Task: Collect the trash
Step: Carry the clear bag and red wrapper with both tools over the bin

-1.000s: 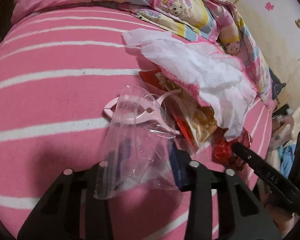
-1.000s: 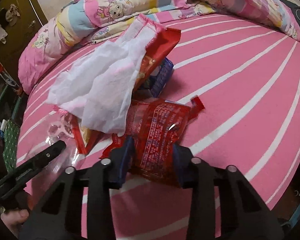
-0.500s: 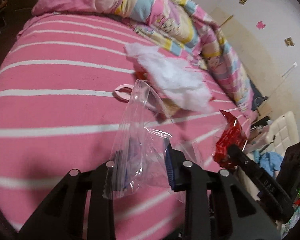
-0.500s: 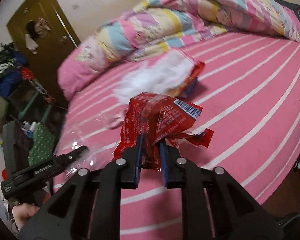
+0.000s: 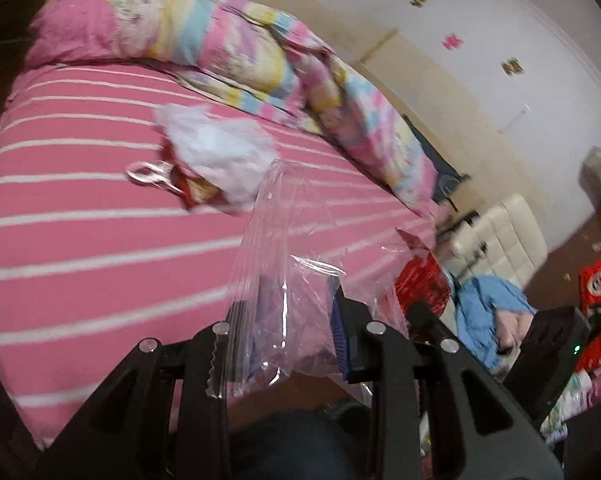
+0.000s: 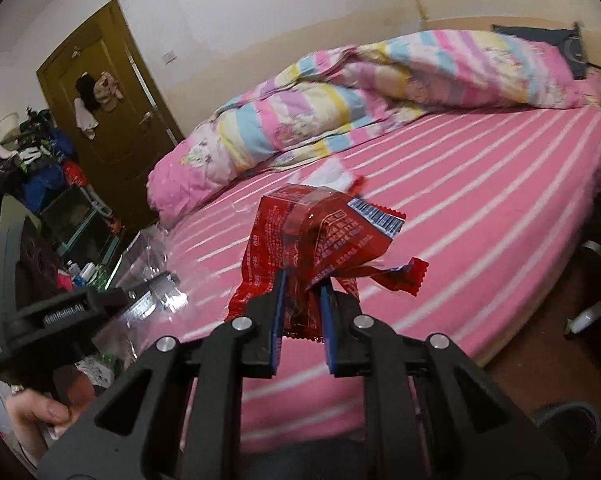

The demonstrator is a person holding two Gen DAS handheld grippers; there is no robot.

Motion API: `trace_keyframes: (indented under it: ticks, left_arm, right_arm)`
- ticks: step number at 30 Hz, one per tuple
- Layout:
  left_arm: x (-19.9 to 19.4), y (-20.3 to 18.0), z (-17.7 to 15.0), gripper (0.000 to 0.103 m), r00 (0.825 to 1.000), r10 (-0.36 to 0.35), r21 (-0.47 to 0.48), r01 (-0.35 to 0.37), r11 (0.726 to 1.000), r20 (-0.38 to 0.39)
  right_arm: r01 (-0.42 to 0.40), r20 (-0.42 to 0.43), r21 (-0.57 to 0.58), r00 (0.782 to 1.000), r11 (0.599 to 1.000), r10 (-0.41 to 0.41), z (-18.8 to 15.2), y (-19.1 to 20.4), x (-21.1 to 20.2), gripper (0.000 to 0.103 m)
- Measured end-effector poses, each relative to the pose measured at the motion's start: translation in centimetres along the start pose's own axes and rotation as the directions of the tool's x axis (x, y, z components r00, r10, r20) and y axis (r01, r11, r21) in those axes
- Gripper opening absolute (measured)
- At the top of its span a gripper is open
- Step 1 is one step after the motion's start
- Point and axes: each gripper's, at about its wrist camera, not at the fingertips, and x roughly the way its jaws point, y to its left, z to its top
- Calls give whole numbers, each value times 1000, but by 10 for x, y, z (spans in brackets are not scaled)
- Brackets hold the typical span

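While the left gripper (image 5: 276, 320) apparently pinches a clear bag (image 5: 284, 256), the right gripper (image 6: 302, 296) clamps a red wrapper (image 6: 316, 236).

Both grippers, left gripper (image 5: 296, 320) and right gripper (image 6: 302, 312), are black plastic with silver screws, blue-padded fingers (image 6: 277, 316) and white lettering.

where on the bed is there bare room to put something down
Free: the striped sheet between the near edge and the trash pile, and the wide stretch in front of the rolled quilt. Crowded: around the white tissue, red wrappers and pink clip.
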Motion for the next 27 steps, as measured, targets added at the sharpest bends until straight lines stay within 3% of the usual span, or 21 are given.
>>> trace_keyframes:
  ticks: [6,12,19,21,25,27]
  left_arm:
    - [30,-49,-45,27,990,-64,51,70,996,-124]
    - [81,-98,-97,28,948,-103,106,141,984,-301]
    - [142,-148,-161,28,876,-54,244,192,951,-479]
    - [166,-158,-182,28,845,-29,267,201,942,-535]
    - [211,-168,-222,28,803,12,306,213,928,-596]
    - [234,-173,-243,28,765,25,307,228,924,-644]
  right_arm:
    - [92,10,43,996,995,-92,-25,-47,-49,17]
    - [233,-13,84,972,969,-233,-61,-110,-95,17]
    - [371,-104,181,928,911,-357,-119,-190,-120,17]
    - [401,-138,196,915,895,-379,-135,-208,-119,17]
    - [455,-225,250,886,855,-406,-171,-245,-114,18]
    - [477,-263,279,873,833,-412,-187,-261,-111,18]
